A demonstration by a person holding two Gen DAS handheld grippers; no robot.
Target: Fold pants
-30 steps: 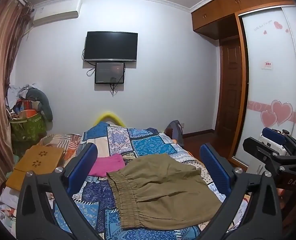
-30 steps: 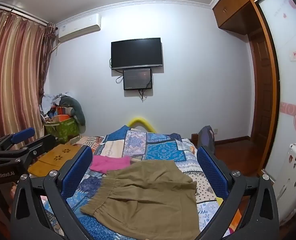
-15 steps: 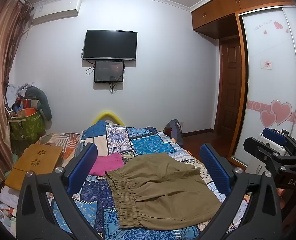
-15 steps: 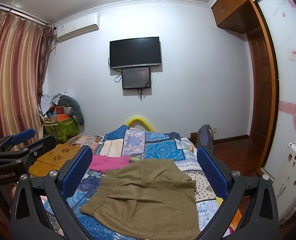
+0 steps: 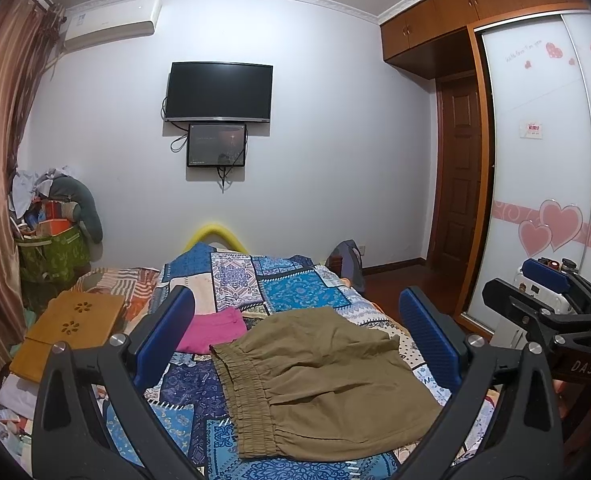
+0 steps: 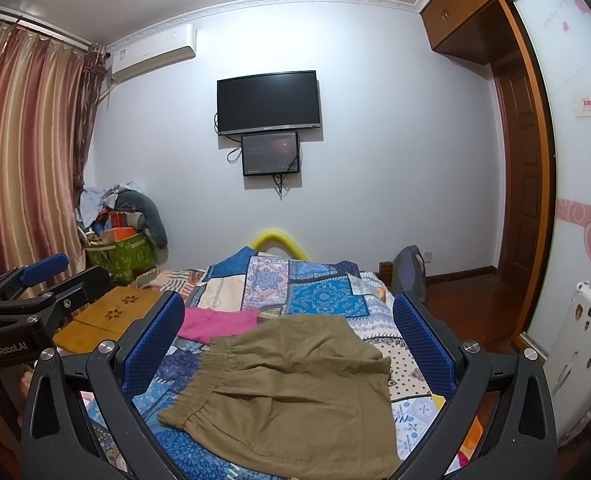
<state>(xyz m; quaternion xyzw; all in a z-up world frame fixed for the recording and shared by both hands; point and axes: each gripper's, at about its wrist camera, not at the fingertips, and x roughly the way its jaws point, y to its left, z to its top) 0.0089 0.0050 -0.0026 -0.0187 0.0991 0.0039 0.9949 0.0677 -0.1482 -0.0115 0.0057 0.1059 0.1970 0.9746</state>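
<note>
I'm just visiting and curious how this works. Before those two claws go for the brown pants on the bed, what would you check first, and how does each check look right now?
1. Left gripper open, holding nothing: ok.
2. Right gripper open, holding nothing: ok.
3. Olive pants lying spread on the quilt: ok, though wrinkled.
4. Elastic waistband exposed for a grasp: ok.
5. Pink garment clear of the pants: cannot tell; their edges meet or overlap.
6. Near hem fully visible: not ok, hidden behind the gripper frames.
</note>
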